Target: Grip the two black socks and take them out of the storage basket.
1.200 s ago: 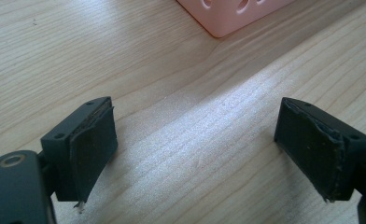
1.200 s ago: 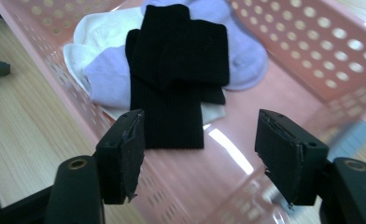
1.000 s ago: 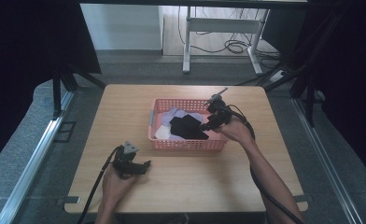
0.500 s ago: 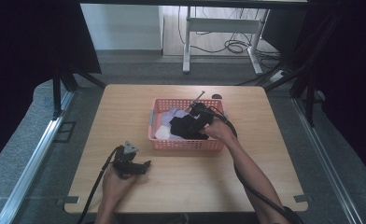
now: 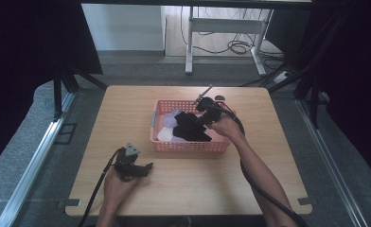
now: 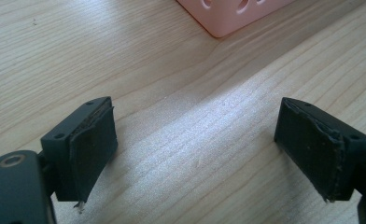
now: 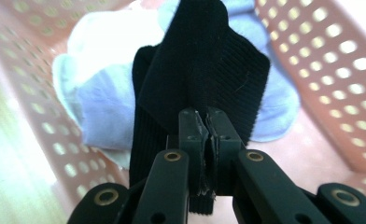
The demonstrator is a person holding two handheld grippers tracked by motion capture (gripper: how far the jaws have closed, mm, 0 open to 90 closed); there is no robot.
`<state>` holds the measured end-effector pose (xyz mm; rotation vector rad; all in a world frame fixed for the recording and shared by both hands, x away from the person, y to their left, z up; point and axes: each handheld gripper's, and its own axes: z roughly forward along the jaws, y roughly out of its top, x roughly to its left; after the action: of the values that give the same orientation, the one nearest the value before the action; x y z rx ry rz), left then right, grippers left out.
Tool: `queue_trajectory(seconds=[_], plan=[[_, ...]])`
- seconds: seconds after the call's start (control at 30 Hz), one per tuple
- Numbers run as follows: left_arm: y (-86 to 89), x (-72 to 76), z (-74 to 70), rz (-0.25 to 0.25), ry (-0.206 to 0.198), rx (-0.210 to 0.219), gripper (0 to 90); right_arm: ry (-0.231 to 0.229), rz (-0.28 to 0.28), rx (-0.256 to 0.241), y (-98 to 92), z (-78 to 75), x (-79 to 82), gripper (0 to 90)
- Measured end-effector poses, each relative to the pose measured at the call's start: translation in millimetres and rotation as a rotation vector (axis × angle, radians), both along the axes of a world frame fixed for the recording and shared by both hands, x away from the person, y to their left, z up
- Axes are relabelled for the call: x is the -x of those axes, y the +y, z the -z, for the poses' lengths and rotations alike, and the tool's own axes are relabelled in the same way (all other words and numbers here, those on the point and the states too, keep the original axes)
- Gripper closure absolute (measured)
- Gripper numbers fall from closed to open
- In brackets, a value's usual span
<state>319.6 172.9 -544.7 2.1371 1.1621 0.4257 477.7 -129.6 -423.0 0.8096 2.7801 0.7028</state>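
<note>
Since your right gripper (image 7: 204, 140) is clamped on the black sock (image 7: 204, 70) to lift it from the basket (image 5: 188, 145), left gripper (image 6: 195, 154) idles, jaws apart.

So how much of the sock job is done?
Just starting. No clothes lie on the table yet. The right gripper has pinched a black sock in the pink basket. The pale socks remain inside, and the left gripper waits open.
</note>
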Motion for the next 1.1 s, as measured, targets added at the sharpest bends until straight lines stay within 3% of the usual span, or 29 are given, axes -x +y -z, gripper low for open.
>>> queue_trajectory(seconds=[0.7,1.1], plan=[[-0.2,-0.1,0.0,-0.002,-0.001,0.000,12.6,-0.071,-0.003,-0.074,-24.1,-79.8,16.4,87.3],[-0.1,-0.1,-0.2,-0.001,0.001,-0.001,12.6,-0.103,0.041,-0.090,-53.3,-106.6,23.8,87.3]])
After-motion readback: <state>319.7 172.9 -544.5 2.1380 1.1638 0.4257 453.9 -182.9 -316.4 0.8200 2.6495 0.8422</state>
